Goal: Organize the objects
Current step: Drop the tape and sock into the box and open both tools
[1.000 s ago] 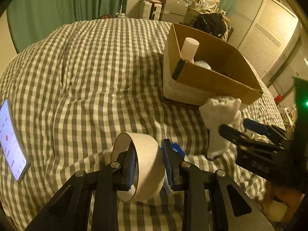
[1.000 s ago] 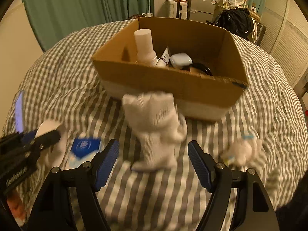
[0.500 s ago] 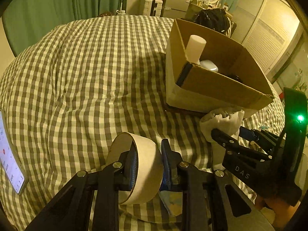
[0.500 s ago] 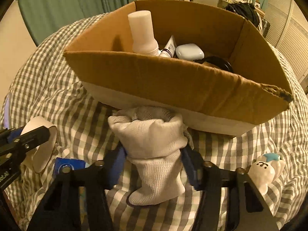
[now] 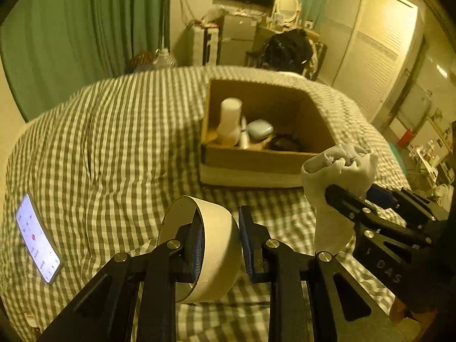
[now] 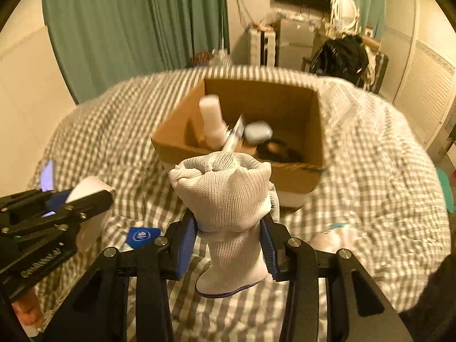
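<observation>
My left gripper (image 5: 219,245) is shut on a roll of beige tape (image 5: 216,253) and holds it above the checked bedspread, in front of the cardboard box (image 5: 250,162). My right gripper (image 6: 228,242) is shut on a white knitted sock bundle (image 6: 225,199) and holds it raised before the box (image 6: 296,176). The bundle (image 5: 333,188) and right gripper also show at the right of the left wrist view. The tape (image 6: 91,191) and left gripper show at the left of the right wrist view. The box holds a white bottle (image 5: 229,122), a tube and a pale blue case (image 5: 259,129).
A lit phone (image 5: 37,239) lies on the bedspread at the left. A blue packet (image 6: 139,235) and a small white plush toy (image 6: 339,236) lie on the bed near the grippers. Green curtains, a dresser and wardrobe doors stand behind the bed.
My right gripper closed on the sock bundle and lifted it off the bed. Both grippers rose with their objects; the box interior now shows from higher up.
</observation>
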A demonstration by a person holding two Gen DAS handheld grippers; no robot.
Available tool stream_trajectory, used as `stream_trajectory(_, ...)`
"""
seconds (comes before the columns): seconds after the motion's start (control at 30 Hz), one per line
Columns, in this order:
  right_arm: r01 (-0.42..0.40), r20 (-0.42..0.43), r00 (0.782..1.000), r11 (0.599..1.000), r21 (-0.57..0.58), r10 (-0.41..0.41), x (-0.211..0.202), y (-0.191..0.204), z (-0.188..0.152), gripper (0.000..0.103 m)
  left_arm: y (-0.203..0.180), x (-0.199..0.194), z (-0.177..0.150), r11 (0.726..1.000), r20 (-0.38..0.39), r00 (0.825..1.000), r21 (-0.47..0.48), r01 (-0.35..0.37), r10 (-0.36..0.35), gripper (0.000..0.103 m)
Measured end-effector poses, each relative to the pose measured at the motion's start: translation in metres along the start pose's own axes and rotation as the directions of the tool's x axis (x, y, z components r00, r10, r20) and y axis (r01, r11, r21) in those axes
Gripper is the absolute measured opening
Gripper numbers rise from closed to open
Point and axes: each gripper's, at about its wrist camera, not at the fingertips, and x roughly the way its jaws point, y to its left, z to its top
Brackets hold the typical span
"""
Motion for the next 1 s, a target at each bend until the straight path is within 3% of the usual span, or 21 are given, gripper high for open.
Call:
stream_trajectory(0.33,0.024,0.151,0.988,0.999,-0.025,-0.02,-0.092,-0.003,0.022,0.04,-0.038,-0.042,0.038,0.995,0.067,0.996,0.087,0.049,-0.054,0.024)
stream_trajectory(0.57,0.076,0.229,0.972,0.995,-0.064,-0.059,-0.119,-0.001,0.058,0.04,-0.042,-0.058,0.082,0.99,0.121,0.99,0.13,0.06,-0.076,0.024)
stream_trajectory(0.77,0.053,0.248,0.968,0.997,-0.059,-0.037,-0.112,-0.006,0.101,0.04,-0.04,-0.045,0.124,0.986,0.149,0.985,0.159,0.06,-0.084,0.024)
stream_trajectory(1.0,0.005,0.194,0.981,1.0,-0.013,-0.003,-0.059,-0.028,0.143,0.04,-0.032,0.023,0.156,0.988,0.081,0.992,0.128,0.087,-0.098,0.024)
